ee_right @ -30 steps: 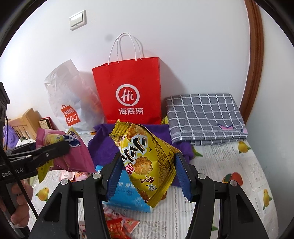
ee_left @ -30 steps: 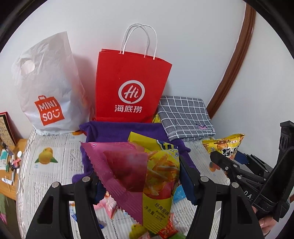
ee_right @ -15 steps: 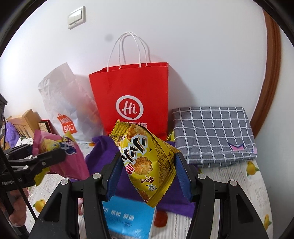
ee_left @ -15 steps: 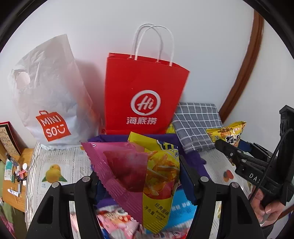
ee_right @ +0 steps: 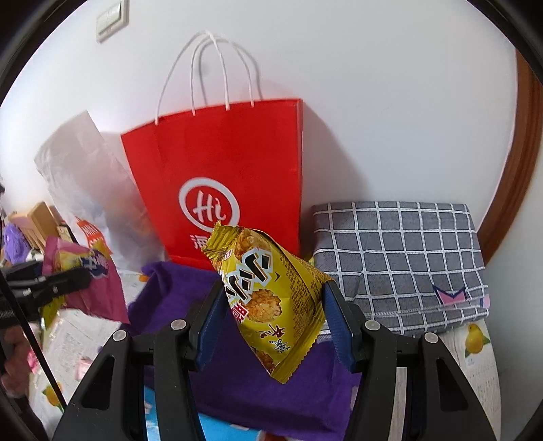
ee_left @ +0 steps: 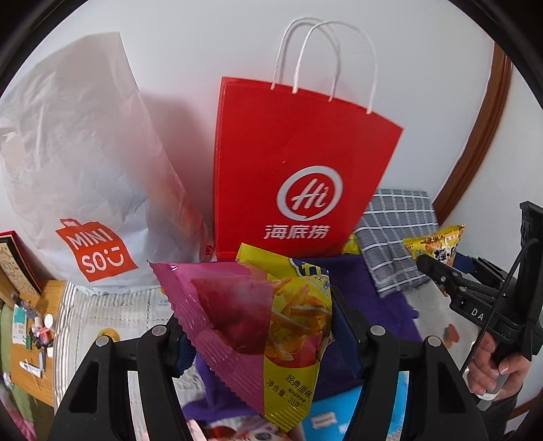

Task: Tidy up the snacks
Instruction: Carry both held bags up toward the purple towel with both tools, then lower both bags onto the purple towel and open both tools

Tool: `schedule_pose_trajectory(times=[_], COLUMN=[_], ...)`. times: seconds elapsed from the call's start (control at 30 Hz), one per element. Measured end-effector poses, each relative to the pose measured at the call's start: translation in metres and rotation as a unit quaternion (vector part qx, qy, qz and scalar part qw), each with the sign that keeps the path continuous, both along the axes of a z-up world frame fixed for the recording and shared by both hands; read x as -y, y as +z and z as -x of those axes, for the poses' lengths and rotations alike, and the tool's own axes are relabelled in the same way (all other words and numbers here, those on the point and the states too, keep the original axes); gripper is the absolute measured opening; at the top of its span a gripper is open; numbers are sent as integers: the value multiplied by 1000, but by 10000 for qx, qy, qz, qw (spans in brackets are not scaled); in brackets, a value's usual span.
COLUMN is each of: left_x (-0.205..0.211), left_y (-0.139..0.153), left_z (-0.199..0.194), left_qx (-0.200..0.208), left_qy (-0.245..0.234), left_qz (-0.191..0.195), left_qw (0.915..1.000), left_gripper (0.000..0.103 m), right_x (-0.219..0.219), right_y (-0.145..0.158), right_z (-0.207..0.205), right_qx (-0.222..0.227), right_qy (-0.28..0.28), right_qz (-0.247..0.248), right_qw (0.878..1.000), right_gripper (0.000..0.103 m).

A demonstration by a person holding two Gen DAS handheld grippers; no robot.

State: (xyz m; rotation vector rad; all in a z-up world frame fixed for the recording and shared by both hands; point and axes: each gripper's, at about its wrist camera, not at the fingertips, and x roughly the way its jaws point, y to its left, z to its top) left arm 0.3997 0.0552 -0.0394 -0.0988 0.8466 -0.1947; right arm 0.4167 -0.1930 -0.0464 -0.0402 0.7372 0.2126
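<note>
My left gripper (ee_left: 258, 342) is clamped about halfway on a pink chip bag (ee_left: 251, 325), its pads pressing both sides, the bag standing up between the fingers; my right gripper (ee_right: 271, 315) is closed to a similar width on a yellow snack bag (ee_right: 271, 298), which tilts with its lower corner hanging below the pads; both bags are lifted clear of the bed (ee_right: 482, 369). In the left view my right hand (ee_left: 495, 366) shows at the right edge, wrapped round the handle of its gripper.

Below the grippers a purple cloth (ee_right: 264, 393) is spread over the fruit-print bed cover; a blue packet (ee_left: 339, 414) lies at the cloth's near edge, and some pink wrappers lie blurred beside it; I cannot tell what they are. At the bed's far edge a red bag (ee_left: 298, 176) with white handles stands upright against the white wall (ee_right: 373, 84); a white bag (ee_left: 78, 163) leans just left of it, touching it low down; a folded grey checked cloth (ee_right: 400, 261) lies to the red bag's right, by the brown door frame (ee_right: 522, 163). A light switch (ee_right: 112, 20) sits high on the wall; a wooden table (ee_left: 30, 339) with small clutter stands off the bed's left edge.
</note>
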Motion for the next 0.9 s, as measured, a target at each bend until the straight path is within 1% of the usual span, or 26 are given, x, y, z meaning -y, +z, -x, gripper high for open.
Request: schedule_pose_trajectory(times=[0.13, 0.2, 0.3, 0.37, 0.5, 0.7, 0.9], left_x=[-3, -4, -3, -3, -4, 0, 6], left_y=[-17, -27, -43, -53, -67, -82, -97], left_z=[-14, -21, -32, -38, -47, -60, -71], left_qx=[-140, -244, -418, -495, -636, -754, -926], left_qy=[8, 33, 19, 14, -20, -2, -16], left_qz=[28, 27, -2, 11, 163, 202, 175], left_qw=[9999, 9997, 9991, 9988, 9978, 9969, 9955], left_gripper=[65, 65, 65, 65, 65, 65, 65], right_x=[-2, -4, -3, -1, 5, 4, 0], right_y=[-23, -36, -48, -58, -77, -95, -107], right_z=[-17, -27, -32, -37, -46, -53, -57], right_qx=[-262, -466, -568, -730, -1043, -1267, -1451], right_qy=[89, 148, 209, 262, 268, 294, 334], right_qz=[18, 124, 200, 168, 79, 156, 252], right_qw=[9996, 9987, 9980, 9968, 9942, 9914, 9885], right_gripper=[56, 56, 56, 56, 56, 56, 56])
